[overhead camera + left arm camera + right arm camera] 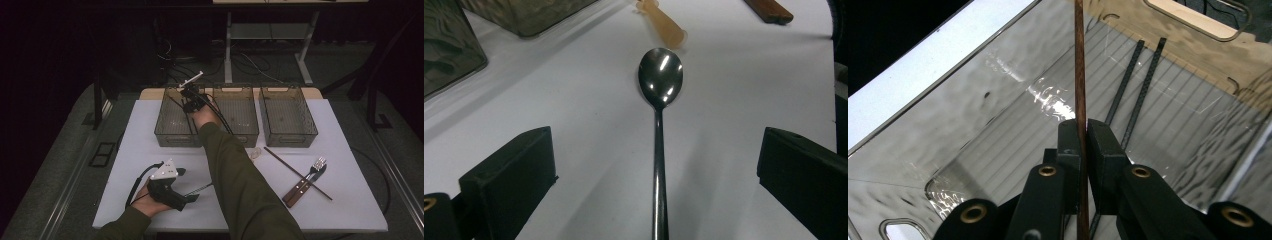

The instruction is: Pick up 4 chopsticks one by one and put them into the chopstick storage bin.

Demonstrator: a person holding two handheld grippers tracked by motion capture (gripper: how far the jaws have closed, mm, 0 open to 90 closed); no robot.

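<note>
Here the right claw [1082, 142] pinches a brown chopstick [1079, 75] inside the left bin [948, 100] (walls close); left claw [654, 175] gapes.

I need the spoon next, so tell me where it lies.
The spoon lies on the white table in the left gripper view, between the open left gripper jaws, bowl pointing away toward an orange tube.

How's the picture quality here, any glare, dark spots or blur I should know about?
High view: dim overall, the surroundings nearly black, only the white table lit. Left gripper view: bright highlights on the spoon bowl; the near jaws look soft and cast faint shadows. Right gripper view: rippled glare on the clear bin's walls; the brown chopstick pinched in the right gripper stays sharp.
</note>
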